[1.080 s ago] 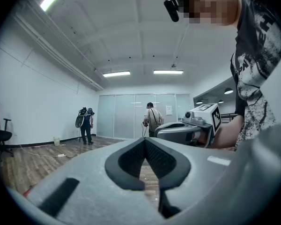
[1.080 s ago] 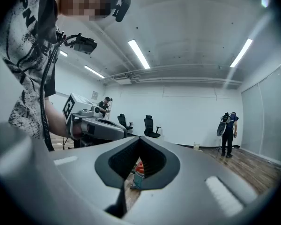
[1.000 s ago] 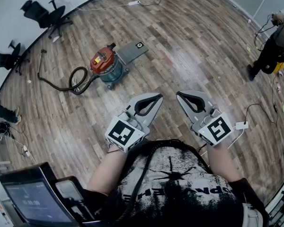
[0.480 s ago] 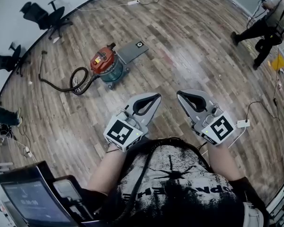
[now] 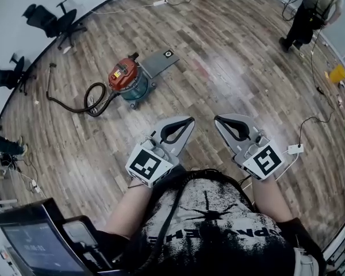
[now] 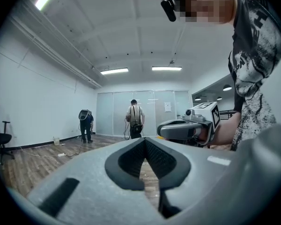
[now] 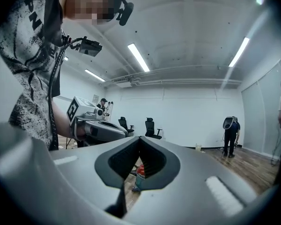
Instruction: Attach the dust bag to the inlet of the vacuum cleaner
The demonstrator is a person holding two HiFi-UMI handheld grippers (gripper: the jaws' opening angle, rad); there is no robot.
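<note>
The vacuum cleaner (image 5: 126, 80), with a red top, a teal drum and a black hose (image 5: 85, 103), stands on the wood floor some way ahead of me. The flat grey dust bag (image 5: 160, 62) lies on the floor just behind it. Both grippers hover in front of my chest, far from both things. My left gripper (image 5: 190, 119) is shut and holds nothing; its closed tips (image 6: 144, 139) show in the left gripper view. My right gripper (image 5: 217, 119) is shut and empty too. In the right gripper view, part of the vacuum (image 7: 140, 173) shows through the hole behind its closed tips (image 7: 139, 138).
Two office chairs (image 5: 53, 18) (image 5: 7, 75) stand by the left wall. A person (image 5: 309, 8) stands at the far right, with cables and a white adapter (image 5: 294, 149) on the floor nearby. A screen (image 5: 39, 244) is at my lower left.
The person at the right has walked further away, toward the picture's top. Both grippers have stayed shut and nearly still.
</note>
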